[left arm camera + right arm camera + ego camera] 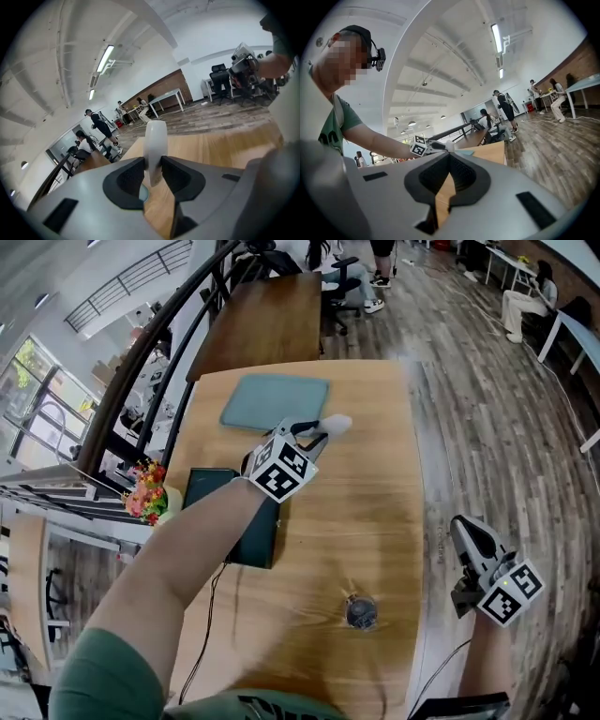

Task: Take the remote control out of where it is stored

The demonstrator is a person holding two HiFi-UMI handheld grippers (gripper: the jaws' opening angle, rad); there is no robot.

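Remote control (155,150) clamped edge-on in left gripper (317,437) jaws, its lower end hidden behind them; right gripper (464,526), lower right of head view, jaws together, empty.

The remote control (155,150) in my left claw (153,174) is plain white. The claw is grey with black pads, and its marker cube (281,468) carries black-and-white squares. The table (366,521) is honey-coloured wood grain and the pad (275,402) is slate blue-grey.
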